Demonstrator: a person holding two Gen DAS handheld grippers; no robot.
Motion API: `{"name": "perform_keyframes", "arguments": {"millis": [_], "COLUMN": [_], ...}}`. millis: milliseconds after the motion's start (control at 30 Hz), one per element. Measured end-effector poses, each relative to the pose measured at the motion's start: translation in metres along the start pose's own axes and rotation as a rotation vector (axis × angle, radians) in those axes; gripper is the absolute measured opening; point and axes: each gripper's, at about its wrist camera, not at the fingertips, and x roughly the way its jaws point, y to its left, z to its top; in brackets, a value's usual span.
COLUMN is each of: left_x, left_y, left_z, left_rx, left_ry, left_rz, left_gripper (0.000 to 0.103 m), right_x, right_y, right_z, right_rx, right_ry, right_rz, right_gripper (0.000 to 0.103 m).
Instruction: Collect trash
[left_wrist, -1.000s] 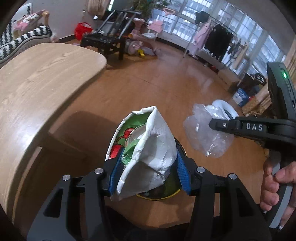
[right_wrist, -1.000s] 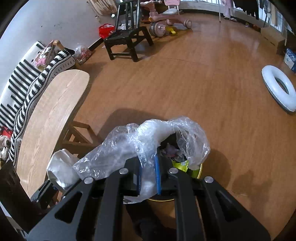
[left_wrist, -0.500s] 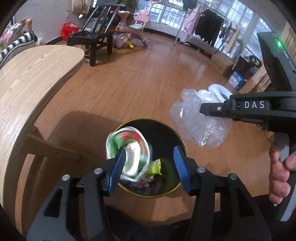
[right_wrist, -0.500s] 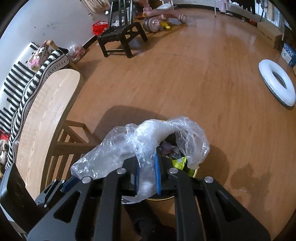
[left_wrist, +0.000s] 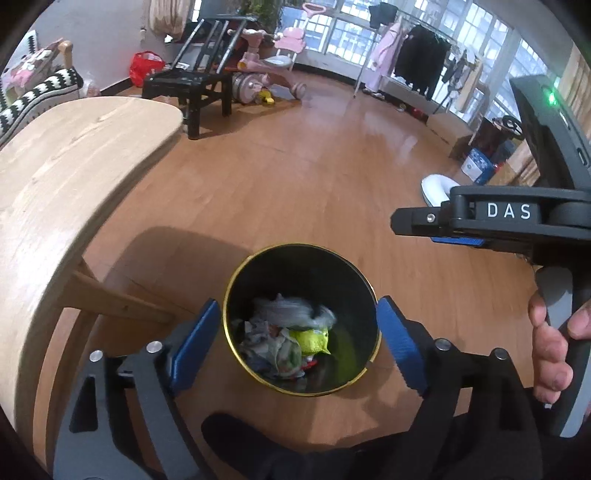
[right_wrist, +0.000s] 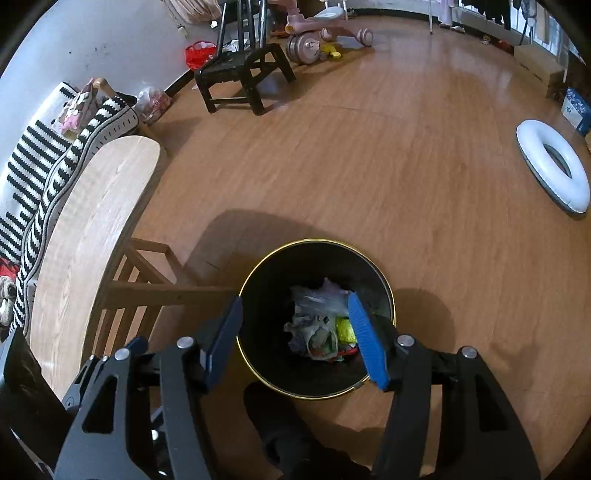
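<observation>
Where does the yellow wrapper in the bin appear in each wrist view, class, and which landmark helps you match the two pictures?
Left wrist view: the yellow wrapper lies low and centre, inside the bin, right of the crumpled paper.
Right wrist view: the wrapper is low and centre-right in the bin, partly hidden by the right gripper's blue pad.
Shared landmark: the white ring on the floor, at the right in both.

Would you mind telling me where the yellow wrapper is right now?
The yellow wrapper lies inside the black bin on the floor, right of the crumpled grey trash, just below both open tongs in either wrist view.
</observation>
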Motion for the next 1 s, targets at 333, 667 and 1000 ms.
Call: {"name": "perform_keyframes", "arguments": {"millis": [333,667,1000], "left_x": [-0.088,-0.252,-0.380], "left_y": [0.059,0.204,0.289], "left_z": [-0.009,-0.083,-0.190], "left_rx": [-0.093,-0.432,-0.695], "left_ry": [-0.125,-0.302,-0.368], "left_rz": [0.161,0.518,0.824], "left_gripper": [0.094,0.095,0.096], "right_x": [-0.021,-0.041,-0.063], "right_y": [0.052,0.225,0.427], "right_z": [-0.004,-0.041,-0.132], "right_rx": [-0.116,-0.459,-0.806], "right_ry": [-0.084,-0.150,-0.133], "right_rz": [0.078,0.267,0.502], "right_gripper": [0.082,0.092,0.093]}}
